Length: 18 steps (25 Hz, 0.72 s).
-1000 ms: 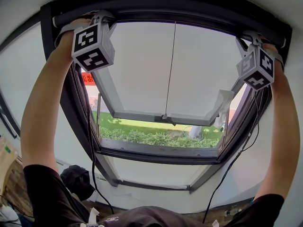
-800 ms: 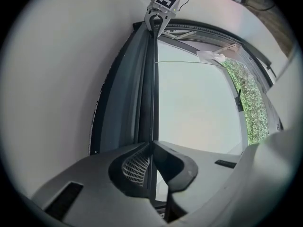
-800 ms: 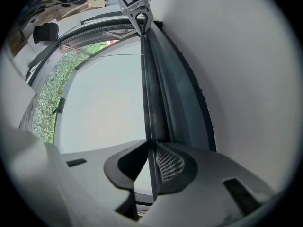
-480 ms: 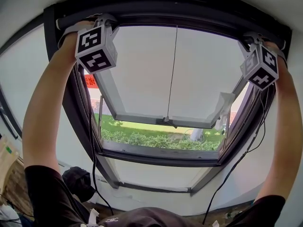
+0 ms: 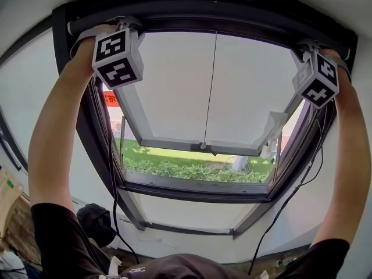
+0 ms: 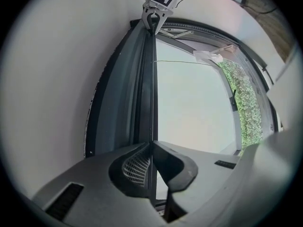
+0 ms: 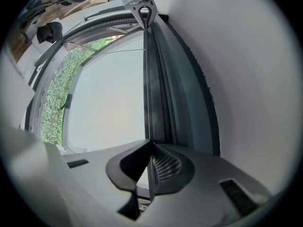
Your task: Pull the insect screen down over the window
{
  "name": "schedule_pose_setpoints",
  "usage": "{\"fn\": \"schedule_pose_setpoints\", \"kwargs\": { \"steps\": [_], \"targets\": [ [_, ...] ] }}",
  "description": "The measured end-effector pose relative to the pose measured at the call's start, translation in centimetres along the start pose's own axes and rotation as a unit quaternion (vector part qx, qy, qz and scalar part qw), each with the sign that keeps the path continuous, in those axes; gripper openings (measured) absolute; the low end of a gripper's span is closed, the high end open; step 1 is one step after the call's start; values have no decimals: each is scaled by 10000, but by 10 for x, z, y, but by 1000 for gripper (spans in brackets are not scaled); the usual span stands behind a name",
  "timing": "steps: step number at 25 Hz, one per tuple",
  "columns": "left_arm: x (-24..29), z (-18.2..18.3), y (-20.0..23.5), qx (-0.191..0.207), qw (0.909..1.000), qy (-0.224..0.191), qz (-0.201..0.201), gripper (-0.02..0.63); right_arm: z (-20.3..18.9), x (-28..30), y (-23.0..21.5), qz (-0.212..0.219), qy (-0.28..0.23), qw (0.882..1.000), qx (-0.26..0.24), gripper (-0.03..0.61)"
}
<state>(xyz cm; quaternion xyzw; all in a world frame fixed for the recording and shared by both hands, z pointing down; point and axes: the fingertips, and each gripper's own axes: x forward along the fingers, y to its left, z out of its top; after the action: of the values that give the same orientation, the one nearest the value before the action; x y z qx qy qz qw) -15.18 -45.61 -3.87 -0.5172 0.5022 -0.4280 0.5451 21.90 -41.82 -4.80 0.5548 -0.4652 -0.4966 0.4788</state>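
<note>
A roof window [image 5: 174, 92] has its sash tilted outward, with a thin cord [image 5: 210, 86] hanging down its middle. The insect screen's dark pull bar [image 5: 215, 23] lies along the top of the frame. My left gripper [image 5: 124, 24] is at the bar's left end and my right gripper [image 5: 307, 46] at its right end. In the left gripper view the jaws [image 6: 151, 144] are shut on the thin bar edge [image 6: 152, 79]. The right gripper's jaws [image 7: 150, 144] have just been closing and now pinch the same bar [image 7: 150, 79] between them.
Dark window frame sides [image 5: 96, 138] run down on both sides. Grass and shrubs [image 5: 192, 168] show outside below the sash. Cables hang at left [image 5: 113, 190] and right [image 5: 290, 196]. A black bag [image 5: 94, 222] lies on the floor at lower left.
Both hands stay at the top of the frame. The right gripper's marker cube has tilted slightly.
</note>
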Motion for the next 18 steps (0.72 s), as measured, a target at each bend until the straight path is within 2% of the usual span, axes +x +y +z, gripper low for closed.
{"fn": "schedule_pose_setpoints", "kwargs": {
  "steps": [5, 10, 13, 18],
  "targets": [
    [-3, 0, -25, 11, 9981, 9, -609, 34, -2, -1, 25, 687, 46, 9976, 26, 25],
    [-9, 0, -61, -68, 9901, -90, -1402, 34, -3, -6, 59, 1424, 70, 9898, 20, 23],
    [-14, 0, -82, -14, 9822, -52, -1875, 34, -6, -10, 81, 1924, 124, 9812, 62, 23],
    [-27, 1, -121, 15, 9643, -74, -2649, 34, -6, -20, 122, 2650, 89, 9641, 129, 23]
  ]
}}
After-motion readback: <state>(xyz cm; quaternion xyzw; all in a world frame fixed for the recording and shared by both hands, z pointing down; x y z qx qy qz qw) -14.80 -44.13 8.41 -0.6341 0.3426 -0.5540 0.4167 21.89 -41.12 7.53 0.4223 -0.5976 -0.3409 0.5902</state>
